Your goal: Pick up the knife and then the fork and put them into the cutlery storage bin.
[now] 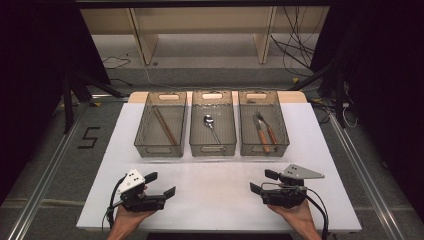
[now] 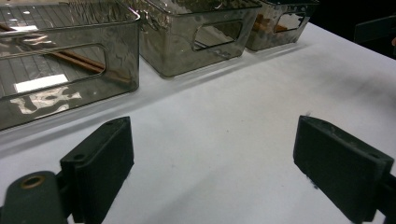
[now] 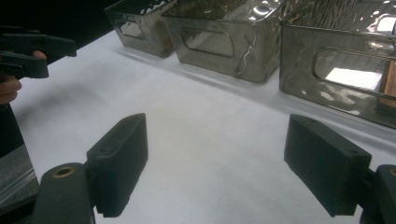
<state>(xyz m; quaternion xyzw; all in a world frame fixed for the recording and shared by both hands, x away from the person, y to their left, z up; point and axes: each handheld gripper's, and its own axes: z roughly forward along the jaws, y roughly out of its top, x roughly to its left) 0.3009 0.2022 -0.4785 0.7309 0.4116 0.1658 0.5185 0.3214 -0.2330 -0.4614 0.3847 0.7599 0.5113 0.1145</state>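
Three smoky clear bins stand in a row at the table's far side. The left bin (image 1: 161,125) holds brown chopsticks (image 1: 164,125), the middle bin (image 1: 213,125) a metal spoon (image 1: 211,126), and the right bin (image 1: 263,123) a wooden-handled knife and fork (image 1: 265,132). My left gripper (image 1: 161,184) rests low at the near left, open and empty, its jaws pointing toward the table's middle. My right gripper (image 1: 264,181) sits at the near right, open and empty. In the left gripper view the gripper (image 2: 212,161) hovers over bare white tabletop; so does the right gripper (image 3: 219,161) in its own view.
The white table top (image 1: 215,195) stretches between the grippers and the bins. Its near edge runs just under the person's hands (image 1: 295,215). Dark floor with cables and tripod legs surrounds the table. The far left gripper (image 3: 28,53) appears at the left in the right gripper view.
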